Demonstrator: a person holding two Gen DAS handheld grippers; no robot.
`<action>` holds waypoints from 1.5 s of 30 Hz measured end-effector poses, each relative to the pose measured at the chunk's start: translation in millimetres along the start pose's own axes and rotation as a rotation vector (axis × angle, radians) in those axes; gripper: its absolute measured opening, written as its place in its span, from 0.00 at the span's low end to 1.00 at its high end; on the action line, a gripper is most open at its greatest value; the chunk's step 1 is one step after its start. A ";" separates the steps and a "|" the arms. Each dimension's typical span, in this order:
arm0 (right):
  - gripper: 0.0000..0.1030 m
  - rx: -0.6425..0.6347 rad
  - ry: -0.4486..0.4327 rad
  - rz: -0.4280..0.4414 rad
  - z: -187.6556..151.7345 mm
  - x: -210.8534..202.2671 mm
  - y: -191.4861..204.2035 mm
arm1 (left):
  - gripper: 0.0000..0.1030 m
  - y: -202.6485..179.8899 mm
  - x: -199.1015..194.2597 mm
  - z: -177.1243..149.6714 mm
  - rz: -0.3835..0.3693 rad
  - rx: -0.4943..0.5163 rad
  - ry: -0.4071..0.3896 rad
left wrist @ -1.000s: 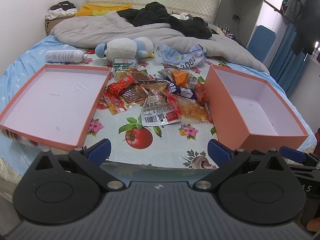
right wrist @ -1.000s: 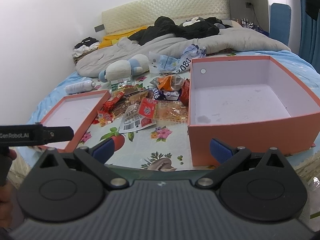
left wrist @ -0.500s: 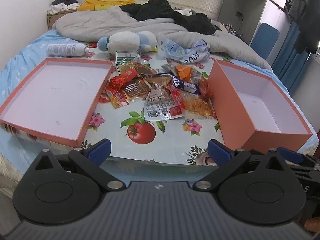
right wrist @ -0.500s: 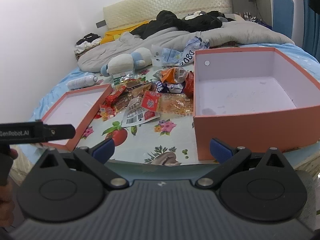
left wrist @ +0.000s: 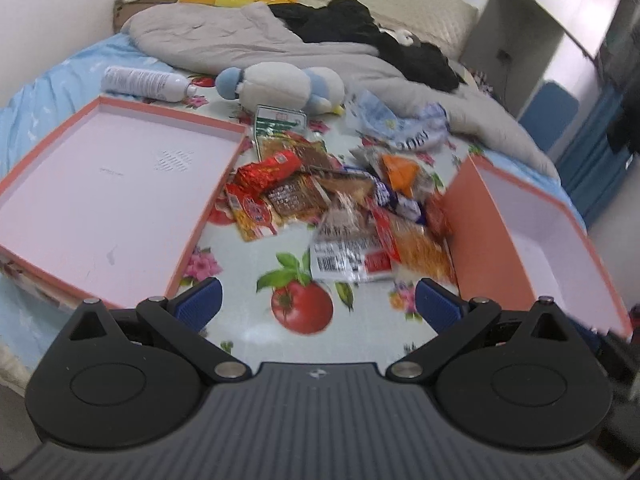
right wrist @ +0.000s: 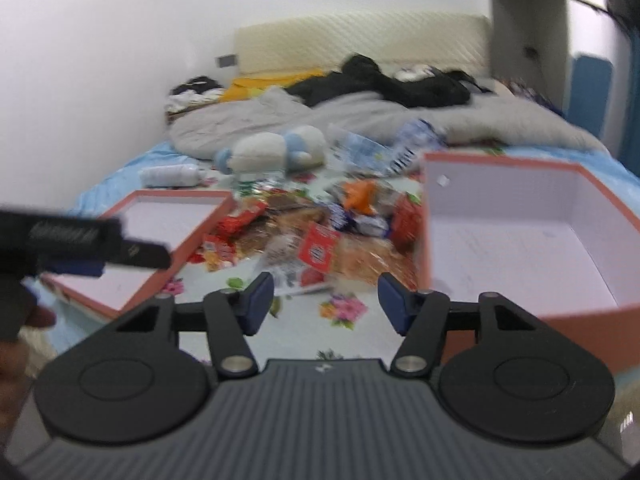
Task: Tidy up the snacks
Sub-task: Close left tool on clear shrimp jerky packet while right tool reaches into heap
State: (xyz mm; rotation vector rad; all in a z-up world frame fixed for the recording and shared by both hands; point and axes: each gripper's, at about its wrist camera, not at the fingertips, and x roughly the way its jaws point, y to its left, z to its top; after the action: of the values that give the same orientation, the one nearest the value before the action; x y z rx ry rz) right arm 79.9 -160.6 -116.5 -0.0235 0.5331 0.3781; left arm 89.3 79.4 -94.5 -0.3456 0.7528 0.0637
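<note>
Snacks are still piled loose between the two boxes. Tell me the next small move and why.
Probably ease the right tool, its jaws closing with nothing between them, forward to the nearest packet of the snack pile: neither tool holds anything, and the deep box beside the pile is empty.

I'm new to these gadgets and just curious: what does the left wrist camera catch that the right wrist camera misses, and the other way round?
Only the left wrist view shows the left gripper from behind, jaws wide apart, and a printed tomato on the cloth. Only the right wrist view shows the right gripper, its jaws closing on nothing, with the left gripper seen side-on. Both share the snack pile, the shallow lid, the deep box, the plush toy and the white bottle.
</note>
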 end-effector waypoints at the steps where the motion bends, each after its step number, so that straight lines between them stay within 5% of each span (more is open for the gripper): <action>1: 0.59 -0.022 -0.003 -0.009 -0.3 5.4 4.5 | 1.00 4.1 4.8 3.8 -0.012 -0.010 -0.001; 8: 0.59 -0.215 0.007 -0.036 -0.4 46.7 30.3 | 0.99 17.9 47.5 31.5 -0.163 -0.088 0.052; 13: 0.57 -0.285 0.049 -0.071 -2.1 82.6 34.6 | 0.99 12.2 85.4 42.9 -0.180 -0.095 0.102; 15: 0.48 -0.317 0.065 -0.089 -2.3 95.2 35.6 | 0.99 7.0 101.3 48.1 -0.164 -0.069 0.115; 24: 0.35 -0.553 0.107 -0.081 -0.7 148.6 40.9 | 0.99 -6.2 182.9 90.4 -0.115 0.075 0.198; 31: 0.32 -0.584 0.185 -0.037 -1.4 185.4 40.9 | 0.95 1.3 232.0 92.3 -0.131 0.023 0.260; 38: 0.04 -0.604 0.211 -0.068 -6.9 202.8 41.5 | 0.85 4.3 244.2 87.8 -0.155 0.002 0.250; 45: 0.02 -0.546 0.183 -0.094 -2.3 189.4 34.3 | 0.85 16.8 240.2 82.3 -0.196 -0.071 0.212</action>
State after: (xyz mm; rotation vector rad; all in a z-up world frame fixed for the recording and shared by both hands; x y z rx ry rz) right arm 216.9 -63.5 -210.7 -0.6124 0.5936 0.4221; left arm 316.0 106.5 -206.8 -0.4974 0.9238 -0.1337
